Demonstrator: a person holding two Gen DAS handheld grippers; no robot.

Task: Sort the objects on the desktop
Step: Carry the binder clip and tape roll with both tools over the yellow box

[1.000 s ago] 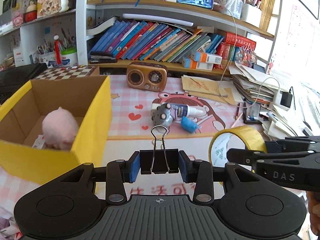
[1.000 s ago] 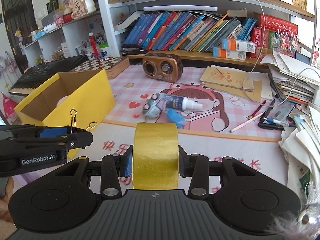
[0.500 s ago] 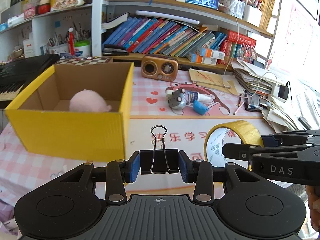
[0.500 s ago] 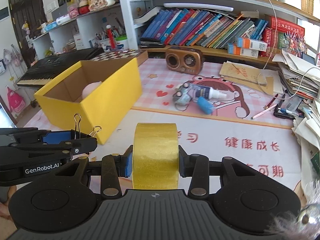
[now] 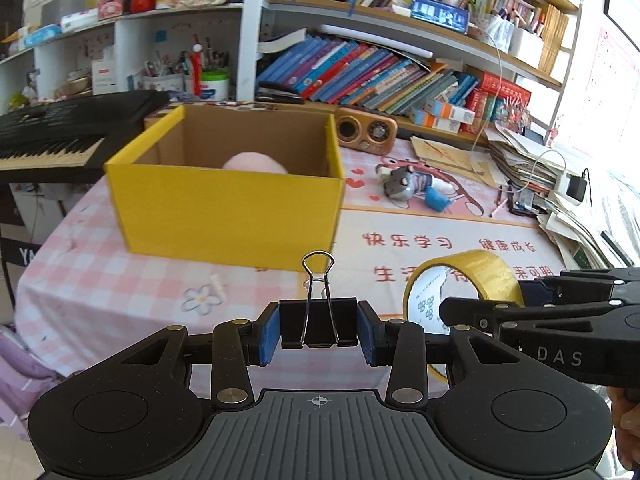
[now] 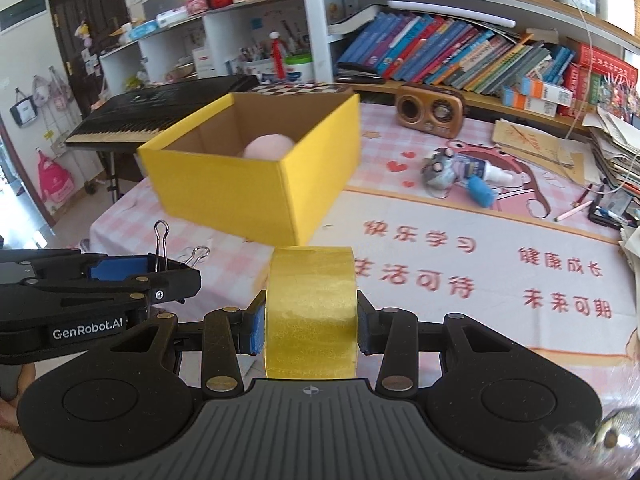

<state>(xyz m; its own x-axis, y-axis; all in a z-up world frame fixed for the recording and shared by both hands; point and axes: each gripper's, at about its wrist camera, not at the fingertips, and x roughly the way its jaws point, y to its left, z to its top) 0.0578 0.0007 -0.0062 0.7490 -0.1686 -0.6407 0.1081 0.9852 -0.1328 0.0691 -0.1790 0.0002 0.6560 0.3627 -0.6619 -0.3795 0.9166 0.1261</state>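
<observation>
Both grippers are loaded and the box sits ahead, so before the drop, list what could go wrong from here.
1. The binder clip is pinched only by its sides in the left gripper; it might twist or slip out on the way.
2. The tape roll stands on edge in the right gripper; released short of the yellow box, it could roll across the tablecloth.
3. Both grippers sit close together, so reaching for the box at once risks a collision.

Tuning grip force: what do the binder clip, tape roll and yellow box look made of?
Binder clip: black painted metal body, shiny wire handles. Tape roll: glossy translucent yellow plastic film, printed core inside, likely card. Yellow box: cardboard, matte yellow outside, raw brown inside.
</observation>
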